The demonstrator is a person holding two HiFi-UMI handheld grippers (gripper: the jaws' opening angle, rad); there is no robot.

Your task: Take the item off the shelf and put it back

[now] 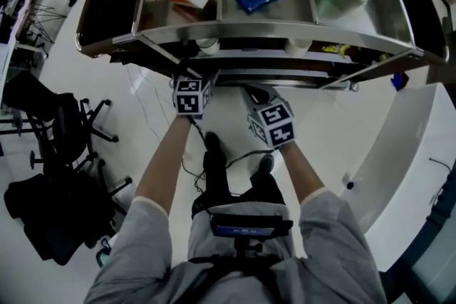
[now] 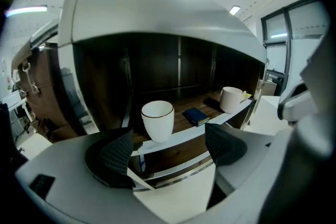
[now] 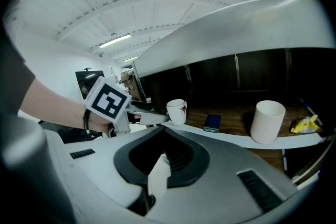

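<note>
White cup [image 2: 157,120] stands untouched at the lower shelf [image 2: 233,114] edge, so we judge we're on the reach. Our left gripper [image 2: 168,139] gapes wide and empty just short of it; our right gripper [image 3: 164,131] is closed on nothing. Next we must bracket the cup, then squeeze

1. The head view looks steeply down from above the person onto the shelf unit [image 1: 271,30] and its top tray [image 1: 285,11], from some way off.
2. The left gripper view sits low and close, facing the lower shelf [image 2: 178,136] almost head-on.
3. The right gripper view faces that same shelf from further right, nearer the second cup [image 3: 268,120].
4. Both gripper views share the dark-rimmed cup [image 2: 157,120], the blue booklet [image 2: 197,115] and the second cup.
</note>
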